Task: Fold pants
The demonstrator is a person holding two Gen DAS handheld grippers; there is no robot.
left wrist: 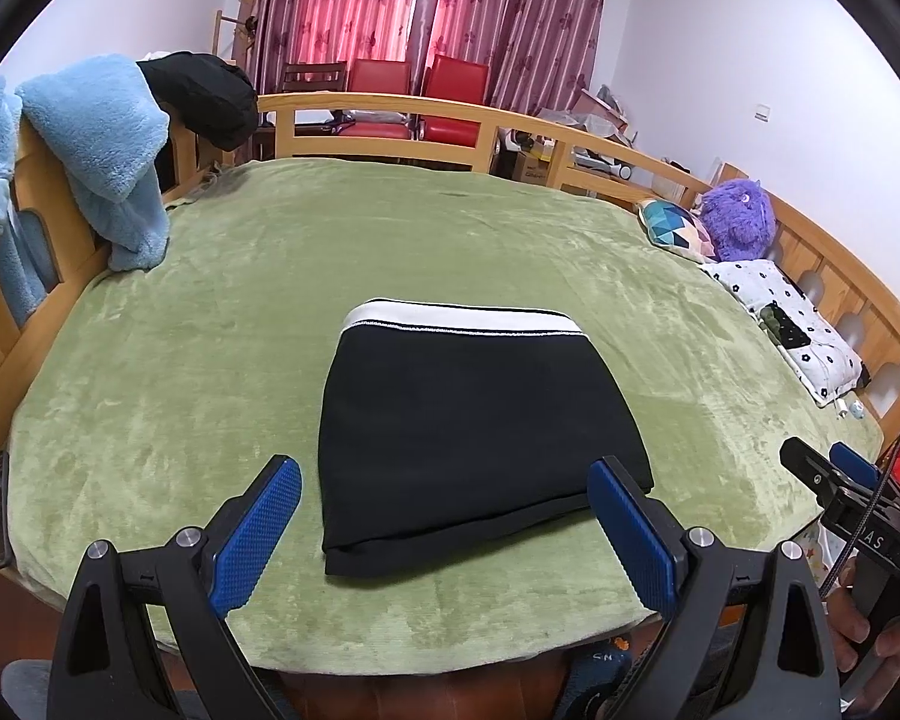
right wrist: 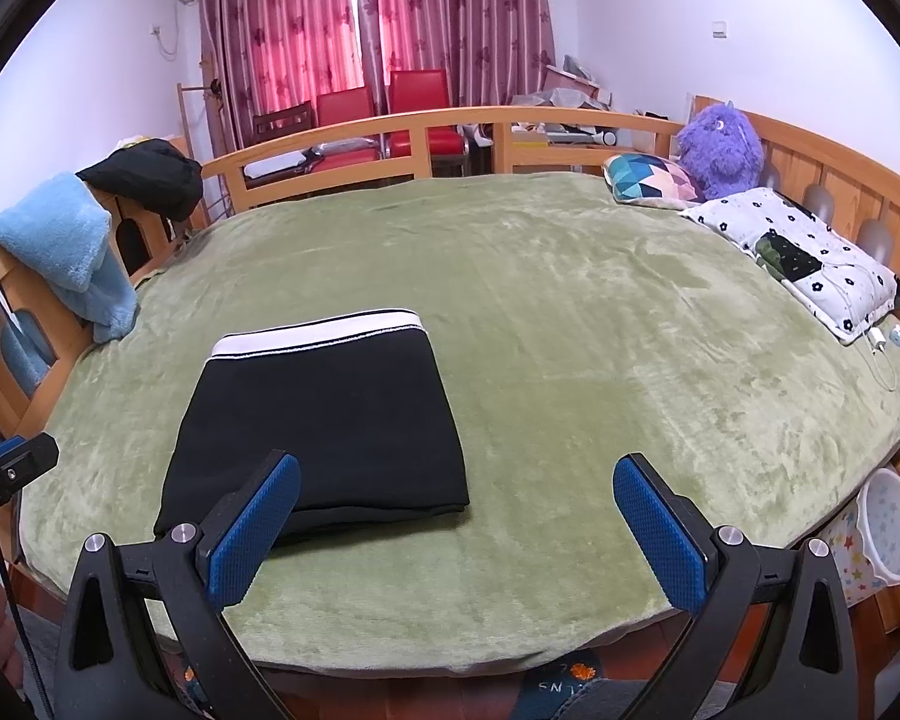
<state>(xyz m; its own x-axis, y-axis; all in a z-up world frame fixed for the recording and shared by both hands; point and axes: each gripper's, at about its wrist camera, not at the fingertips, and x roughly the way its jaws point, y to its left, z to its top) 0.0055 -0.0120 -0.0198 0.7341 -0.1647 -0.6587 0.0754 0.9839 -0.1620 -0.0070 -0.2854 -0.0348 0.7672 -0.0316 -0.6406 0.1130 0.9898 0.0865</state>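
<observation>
Both claws we hold spread wide and grip nothing. Our left gripper (left wrist: 444, 516) shows two flat blue pads (left wrist: 257, 534) with a knurled, diamond-dotted rubber face, bolted to smooth black arms; the folded pants (left wrist: 480, 438) lie between and beyond them, apart from both pads. Our right gripper (right wrist: 456, 516) has the same textured pads (right wrist: 660, 540), and its left pad overlaps our sight of the near corner of the pants (right wrist: 324, 420); we cannot tell whether it touches.

We see the pants as a neat, matte black trapezoid of several stacked layers, with a white ribbed waistband along the far edge and a rounded fold at the near edge. They sit close to the near edge of the bed, on a plush green blanket (left wrist: 222, 324) whose short pile shows crushed, shiny streaks.

Along the left rail of the wooden bed frame (left wrist: 390, 111) hangs a fluffy light-blue garment (left wrist: 102, 144) beside a black one (left wrist: 207, 96). Toward the far right corner rest a geometric-print cushion (right wrist: 651, 177), a shaggy purple plush toy (right wrist: 720, 147) and a white flower-dotted pillow (right wrist: 798, 252).
</observation>
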